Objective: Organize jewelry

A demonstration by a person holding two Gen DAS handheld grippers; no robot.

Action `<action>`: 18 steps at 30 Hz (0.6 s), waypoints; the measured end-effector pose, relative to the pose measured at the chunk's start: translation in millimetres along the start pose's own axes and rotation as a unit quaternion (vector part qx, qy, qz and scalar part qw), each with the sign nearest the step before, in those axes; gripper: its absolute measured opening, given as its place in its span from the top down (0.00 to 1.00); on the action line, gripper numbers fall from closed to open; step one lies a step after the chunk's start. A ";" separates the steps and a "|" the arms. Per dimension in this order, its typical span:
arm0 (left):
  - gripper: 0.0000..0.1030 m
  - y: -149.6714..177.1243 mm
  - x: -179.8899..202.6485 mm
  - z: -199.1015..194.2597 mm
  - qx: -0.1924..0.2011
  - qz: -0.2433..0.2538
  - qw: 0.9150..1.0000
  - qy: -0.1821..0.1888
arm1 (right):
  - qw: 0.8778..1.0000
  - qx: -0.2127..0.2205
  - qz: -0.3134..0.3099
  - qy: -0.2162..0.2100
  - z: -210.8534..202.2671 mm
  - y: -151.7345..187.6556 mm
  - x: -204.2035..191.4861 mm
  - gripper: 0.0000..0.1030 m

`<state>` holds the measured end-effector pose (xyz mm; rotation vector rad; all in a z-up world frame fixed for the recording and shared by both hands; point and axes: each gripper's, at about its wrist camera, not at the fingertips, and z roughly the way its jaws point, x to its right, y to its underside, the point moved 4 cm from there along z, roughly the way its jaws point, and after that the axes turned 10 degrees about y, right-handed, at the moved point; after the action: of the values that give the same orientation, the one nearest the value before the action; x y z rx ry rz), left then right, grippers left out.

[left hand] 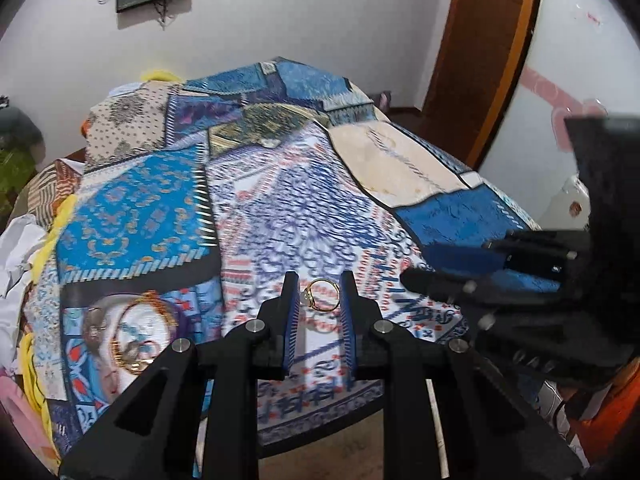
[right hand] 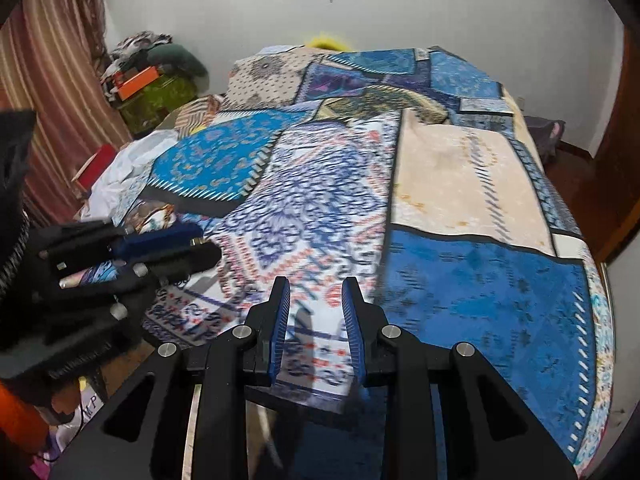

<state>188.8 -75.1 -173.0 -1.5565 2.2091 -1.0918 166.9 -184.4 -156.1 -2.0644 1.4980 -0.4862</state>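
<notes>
A gold ring point(left hand: 322, 295) with a pale stone lies on the patterned bedspread point(left hand: 280, 200), between the tips of my left gripper point(left hand: 319, 280). The jaws stand a little apart on either side of the ring, and I cannot tell whether they touch it. Gold bangles point(left hand: 140, 332) and a silver ring point(left hand: 94, 326) lie on the spread to the left. My right gripper point(right hand: 316, 286) is open and empty above the spread point(right hand: 460, 280). It shows at the right of the left wrist view point(left hand: 500, 280). The left gripper shows at the left of the right wrist view point(right hand: 132, 256).
The bedspread covers a bed that fills both views. Clothes and a white bag point(right hand: 120, 172) lie along the bed's left side. Boxes and bundles point(right hand: 148, 80) stand in the far left corner by a striped curtain point(right hand: 60, 80). A brown door point(left hand: 480, 52) is at the right.
</notes>
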 end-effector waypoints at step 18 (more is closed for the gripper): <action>0.82 16.7 -31.7 -14.9 0.010 -0.039 0.999 -0.002 | 0.998 -0.010 -0.056 0.006 28.4 6.5 -41.3 0.86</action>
<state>181.5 -37.8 -181.1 -1.6484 2.1449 -1.1267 165.2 -140.7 -181.5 -2.1736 1.4033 -0.5285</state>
